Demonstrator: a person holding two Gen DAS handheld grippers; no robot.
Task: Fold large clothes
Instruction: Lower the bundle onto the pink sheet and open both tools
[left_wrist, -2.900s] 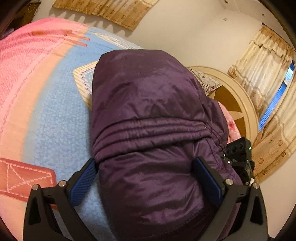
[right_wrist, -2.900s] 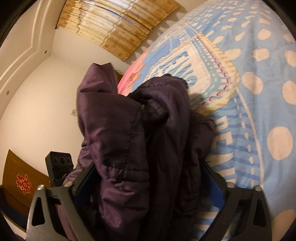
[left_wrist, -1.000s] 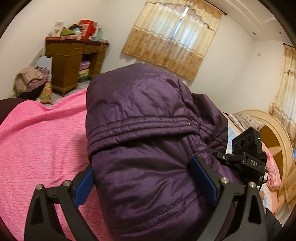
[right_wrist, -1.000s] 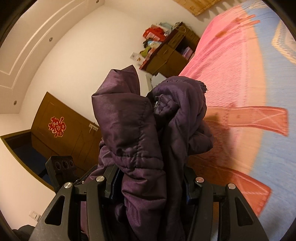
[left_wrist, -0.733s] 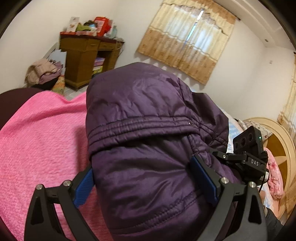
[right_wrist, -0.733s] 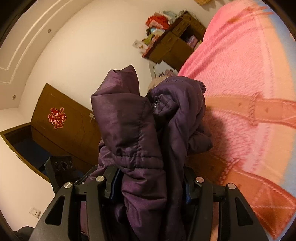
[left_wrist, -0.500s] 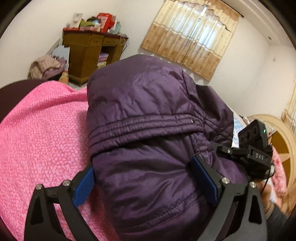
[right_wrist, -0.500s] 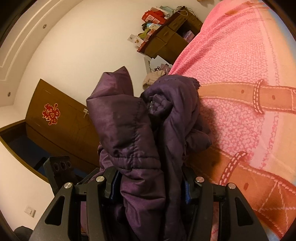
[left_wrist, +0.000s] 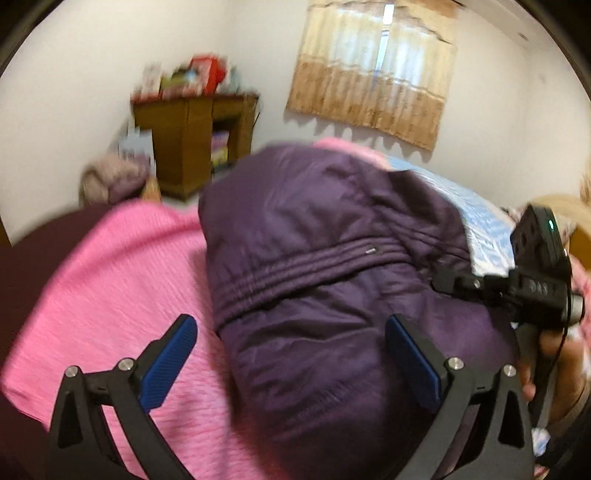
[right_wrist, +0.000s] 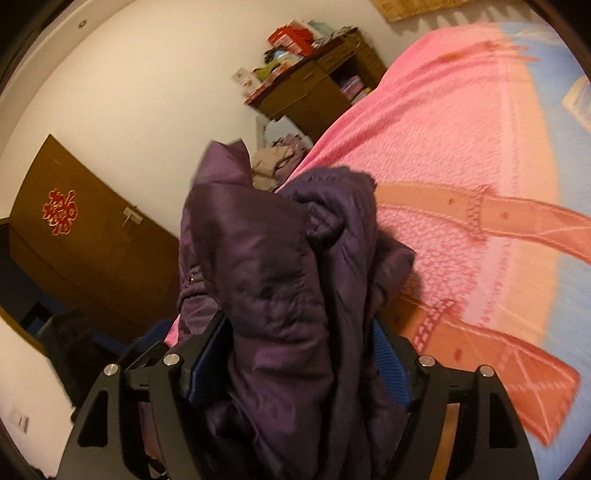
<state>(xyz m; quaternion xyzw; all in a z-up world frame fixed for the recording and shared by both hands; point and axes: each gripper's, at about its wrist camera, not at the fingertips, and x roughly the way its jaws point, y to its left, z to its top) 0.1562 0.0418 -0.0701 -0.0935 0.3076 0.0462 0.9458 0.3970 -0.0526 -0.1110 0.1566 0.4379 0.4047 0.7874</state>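
Observation:
A dark purple padded jacket is bundled over the pink end of the bed. My left gripper is open; its left pad stands clear of the jacket and its right pad touches the cloth. My right gripper is shut on a thick bunch of the jacket and holds it upright above the bedspread. The right gripper's body and the hand holding it show at the right of the left wrist view.
A brown wooden cabinet with clutter on top stands by the wall past the bed's foot, with a heap of clothes beside it. A brown door is at the left. Curtains hang on the far wall.
My left gripper has opened; its left pad has come off the jacket. Both grippers have swung toward the foot of the bed, and the right still grips the bunched jacket.

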